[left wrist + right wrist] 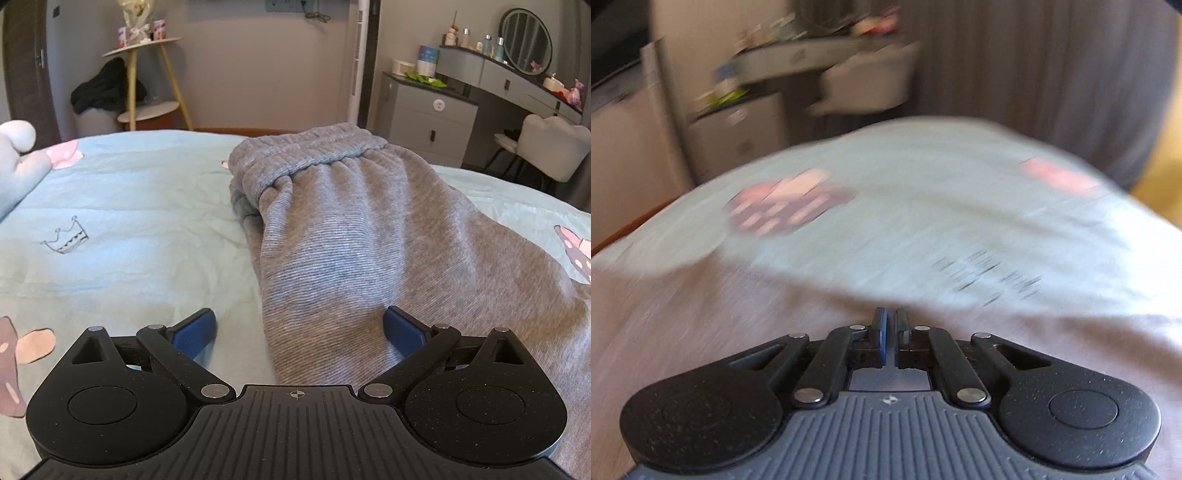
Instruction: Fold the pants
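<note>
Grey pants (354, 229) lie on the light blue bedsheet (129, 206), waistband (306, 151) at the far end, the leg part running toward me. My left gripper (299, 328) is open, low over the near part of the pants; its blue pads straddle the fabric's left edge and hold nothing. In the blurred right wrist view, my right gripper (890, 321) has its jaws together over the pale grey pants fabric (701, 314). The blur hides whether cloth is pinched between them.
A plush toy (18, 158) sits at the bed's left edge. Beyond the bed stand a round side table (147, 81), a grey drawer unit (428, 114), a vanity with mirror (524, 44) and a chair (550, 147). The sheet has printed patches (786, 203).
</note>
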`<state>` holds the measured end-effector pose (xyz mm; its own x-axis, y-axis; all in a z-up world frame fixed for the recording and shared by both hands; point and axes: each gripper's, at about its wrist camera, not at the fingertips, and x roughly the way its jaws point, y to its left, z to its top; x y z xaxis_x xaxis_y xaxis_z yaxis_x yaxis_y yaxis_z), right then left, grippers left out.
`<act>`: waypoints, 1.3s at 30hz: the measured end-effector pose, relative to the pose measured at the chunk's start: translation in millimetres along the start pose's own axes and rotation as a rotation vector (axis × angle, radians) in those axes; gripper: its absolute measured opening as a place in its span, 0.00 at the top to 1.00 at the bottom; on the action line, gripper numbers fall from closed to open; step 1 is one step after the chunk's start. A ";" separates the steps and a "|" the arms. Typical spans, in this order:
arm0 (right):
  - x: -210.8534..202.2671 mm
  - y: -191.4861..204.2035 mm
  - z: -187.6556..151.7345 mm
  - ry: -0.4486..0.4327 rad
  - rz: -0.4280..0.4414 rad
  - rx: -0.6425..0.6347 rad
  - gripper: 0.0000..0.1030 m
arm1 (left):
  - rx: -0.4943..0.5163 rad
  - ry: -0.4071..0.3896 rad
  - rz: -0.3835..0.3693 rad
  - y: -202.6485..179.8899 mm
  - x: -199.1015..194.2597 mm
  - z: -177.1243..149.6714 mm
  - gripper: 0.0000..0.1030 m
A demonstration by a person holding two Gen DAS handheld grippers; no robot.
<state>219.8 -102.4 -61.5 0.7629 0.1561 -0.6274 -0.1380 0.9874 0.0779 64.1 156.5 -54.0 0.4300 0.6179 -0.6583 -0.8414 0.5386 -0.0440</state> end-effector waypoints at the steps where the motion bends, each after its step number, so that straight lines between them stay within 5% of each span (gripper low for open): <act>1: -7.5 -6.1 3.3 -0.027 -0.027 0.037 0.94 | -0.005 0.000 -0.003 0.9 -0.3 0.3 0.01; 5: -53.6 -62.1 2.0 -0.073 0.037 0.196 0.88 | -0.019 -0.002 -0.002 3.9 -1.8 1.2 0.01; 9: -116.9 -153.9 -22.1 -0.100 -0.019 0.372 0.82 | -0.011 -0.023 0.013 3.3 -10.4 3.2 0.02; 15: -207.2 -317.3 -104.6 -0.109 -0.256 0.741 0.78 | -0.023 -0.059 0.011 6.2 -31.8 8.9 0.02; 19: -233.5 -397.6 -170.1 -0.088 -0.229 1.062 0.76 | -0.029 -0.086 -0.012 6.5 -48.9 10.3 0.02; 26: -227.8 -443.9 -224.5 -0.160 -0.072 1.333 0.75 | 0.004 -0.106 -0.073 -3.8 -69.9 7.6 0.02; 31: -223.0 -457.6 -219.8 -0.222 0.009 1.351 0.65 | 0.007 -0.076 -0.134 -9.3 -72.0 5.3 0.02; 39: -213.8 -464.0 -205.6 -0.266 0.024 1.274 0.70 | -0.006 -0.059 -0.113 -8.2 -68.9 3.1 0.02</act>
<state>-9.2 -599.5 -122.8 0.8896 0.0295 -0.4557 0.4282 0.2929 0.8549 42.3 111.3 -6.0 0.5404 0.5861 -0.6038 -0.7886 0.6031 -0.1204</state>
